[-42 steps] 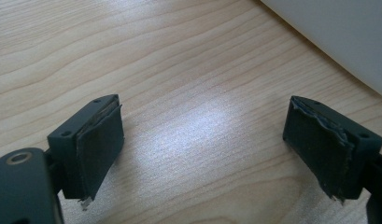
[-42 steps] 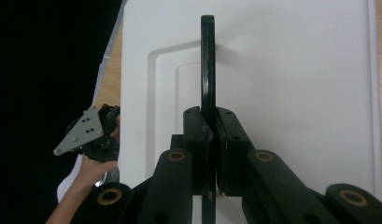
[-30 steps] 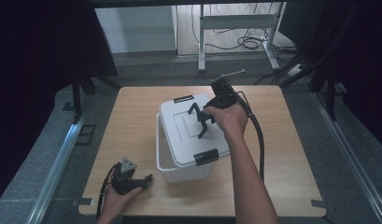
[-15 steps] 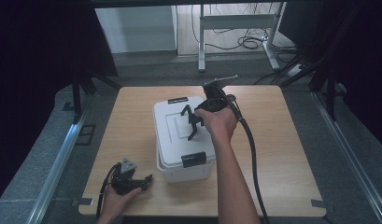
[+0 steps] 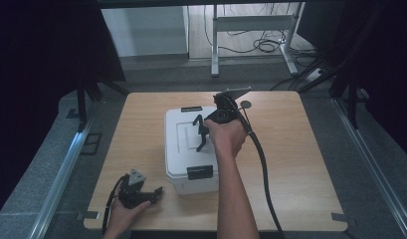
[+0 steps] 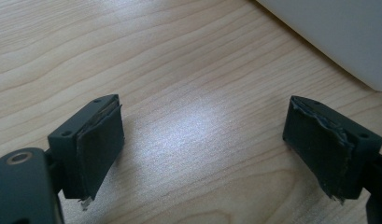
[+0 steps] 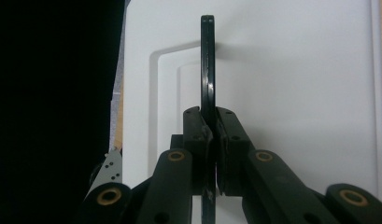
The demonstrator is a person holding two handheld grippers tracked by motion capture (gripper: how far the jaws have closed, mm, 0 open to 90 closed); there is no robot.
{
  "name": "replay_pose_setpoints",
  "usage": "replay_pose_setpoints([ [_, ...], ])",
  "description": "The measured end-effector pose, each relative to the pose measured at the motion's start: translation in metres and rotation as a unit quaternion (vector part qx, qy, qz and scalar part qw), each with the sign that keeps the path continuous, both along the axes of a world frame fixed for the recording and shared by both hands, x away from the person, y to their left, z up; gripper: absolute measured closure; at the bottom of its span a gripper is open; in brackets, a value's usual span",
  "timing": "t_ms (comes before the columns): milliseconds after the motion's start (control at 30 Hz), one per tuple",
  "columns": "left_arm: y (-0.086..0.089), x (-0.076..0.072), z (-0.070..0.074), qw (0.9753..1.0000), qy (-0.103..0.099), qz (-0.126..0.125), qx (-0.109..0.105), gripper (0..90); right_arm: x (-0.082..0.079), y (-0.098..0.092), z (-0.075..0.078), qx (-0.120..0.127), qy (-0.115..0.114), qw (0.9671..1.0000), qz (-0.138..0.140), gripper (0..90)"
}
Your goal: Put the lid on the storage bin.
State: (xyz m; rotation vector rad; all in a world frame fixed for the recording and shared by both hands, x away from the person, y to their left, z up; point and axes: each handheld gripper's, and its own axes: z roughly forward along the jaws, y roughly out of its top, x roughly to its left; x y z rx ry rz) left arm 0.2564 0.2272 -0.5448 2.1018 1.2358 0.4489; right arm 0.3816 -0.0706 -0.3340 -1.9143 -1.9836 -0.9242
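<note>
A white lidded box [image 5: 183, 149] stands in the middle of the wooden table [image 5: 300, 149]. Its black carry handle [image 5: 200, 134] is raised upright above the lid. My right gripper [image 5: 205, 130] is shut on that handle, coming in from the box's right side. In the right gripper view the handle [image 7: 208, 60] runs thin and vertical between the closed jaws of the right gripper [image 7: 208, 128], over the white lid [image 7: 291, 93]. My left gripper [image 5: 156, 191] rests on the table near the front left corner. It is open and empty [image 6: 202, 154], with the box's corner [image 6: 333, 32] just beyond.
Black latches sit at the box's front [image 5: 199, 172] and back [image 5: 191, 108]. The right gripper's cable [image 5: 263, 169] trails across the table's right half to the front edge. A metal desk frame [image 5: 251, 22] with floor cables stands beyond the table. Dark curtains flank both sides.
The box, skewed a second ago, has swung round to sit square with the table and shifted slightly left, held by its handle in the right gripper. The left gripper has stayed put.
</note>
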Motion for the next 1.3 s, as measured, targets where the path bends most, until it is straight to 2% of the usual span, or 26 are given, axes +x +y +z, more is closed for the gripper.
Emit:
replay_pose_setpoints([
  [267,0.0,0.0,0.0,1.0,0.001,0.0,0.0,12.4,0.001,-0.003,-0.018,0.011,0.009,0.9999,-0.005,84.6],
  [633,0.0,0.0,0.0,1.0,0.001,-0.001,-0.001,12.4,0.002,0.002,-0.027,0.01,0.013,0.9999,-0.006,84.5],
  [800,0.0,0.0,0.0,1.0,0.001,-0.001,-0.001,12.4,0.003,-0.003,-0.034,0.024,0.014,0.9996,-0.007,83.7],
  [833,0.0,0.0,0.0,1.0,0.001,-0.001,-0.001,12.4,0.003,-0.003,-0.034,0.021,0.015,0.9997,-0.002,78.2],
  [867,0.0,0.0,0.0,1.0,0.002,-0.001,-0.001,12.4,0.003,-0.003,-0.034,0.021,0.015,0.9997,-0.002,78.2],
  [933,0.0,0.0,0.0,1.0,0.002,-0.001,-0.001,12.4,0.004,-0.003,-0.033,0.022,0.016,0.9996,0.002,72.5],
  [967,0.0,0.0,0.0,1.0,0.001,-0.001,-0.001,12.4,0.004,-0.006,-0.031,0.024,0.007,0.9997,0.005,67.9],
  [1033,0.0,0.0,0.0,1.0,0.002,-0.001,-0.001,12.4,0.005,-0.006,-0.029,0.026,0.005,0.9996,0.005,65.0],
  [1167,0.0,0.0,0.0,1.0,0.002,-0.001,-0.001,12.4,0.004,-0.015,-0.02,0.019,-0.022,0.9991,0.03,57.2],
  [1300,0.0,0.0,0.0,1.0,0.002,-0.002,-0.001,12.4,0.001,-0.024,-0.017,0.006,-0.039,0.998,0.049,53.7],
])
